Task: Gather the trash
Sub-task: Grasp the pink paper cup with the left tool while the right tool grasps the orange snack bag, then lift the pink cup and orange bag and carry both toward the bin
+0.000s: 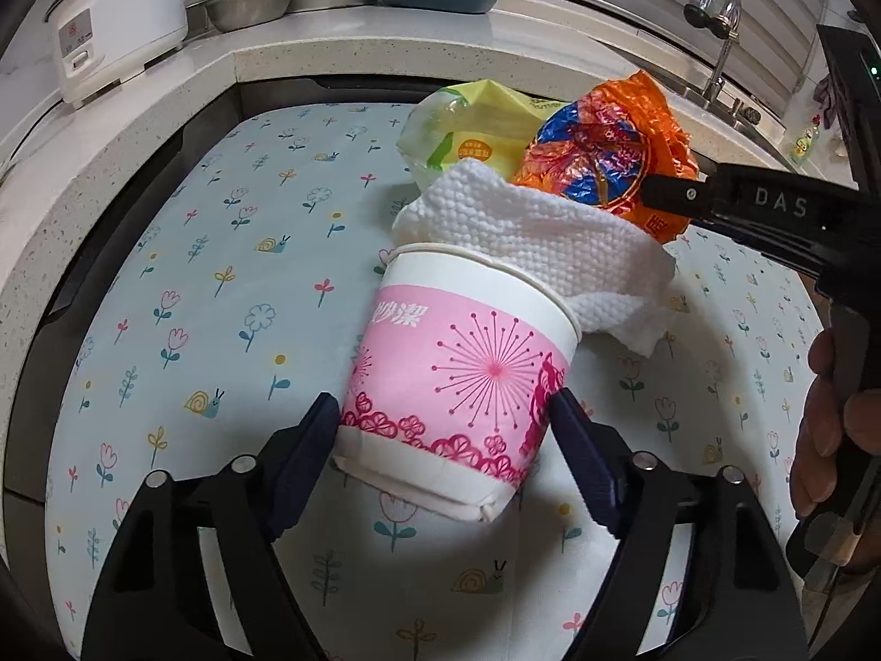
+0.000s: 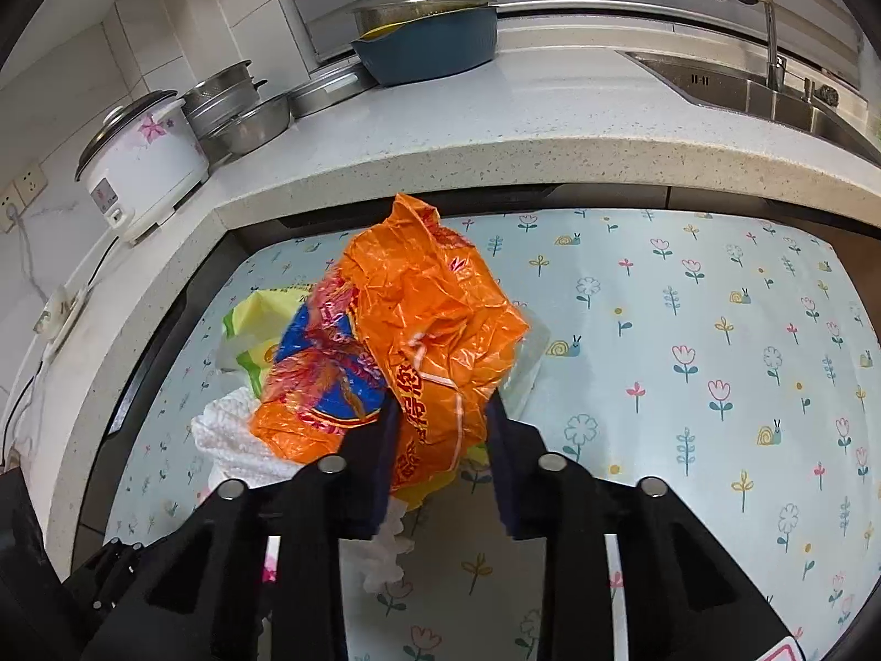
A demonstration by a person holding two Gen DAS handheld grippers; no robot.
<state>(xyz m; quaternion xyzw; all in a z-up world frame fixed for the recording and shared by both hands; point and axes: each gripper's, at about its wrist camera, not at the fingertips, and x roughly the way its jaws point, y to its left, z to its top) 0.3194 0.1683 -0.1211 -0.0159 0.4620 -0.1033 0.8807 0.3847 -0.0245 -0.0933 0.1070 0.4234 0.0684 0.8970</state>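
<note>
My left gripper (image 1: pixel 443 413) is shut on a pink-and-white paper cup (image 1: pixel 457 380), tilted above the flowered cloth (image 1: pixel 220 286). A white paper towel (image 1: pixel 528 237) is stuffed into the cup and hangs over its rim. My right gripper (image 2: pixel 440 402) is shut on a crumpled orange wrapper (image 2: pixel 424 319) at the cup's mouth; the wrapper also shows in the left wrist view (image 1: pixel 605 149), with the right gripper (image 1: pixel 661 193) coming in from the right. A yellow-green packet (image 1: pixel 468 132) lies on the cloth behind the cup and shows in the right wrist view (image 2: pixel 259 319).
A speckled counter (image 2: pixel 495 137) wraps around the table's far side. On it stand a white rice cooker (image 1: pixel 121 27), steel bowls (image 1: pixel 248 5) and a blue basin (image 2: pixel 429 49). A sink with tap (image 2: pixel 771 71) is at the far right.
</note>
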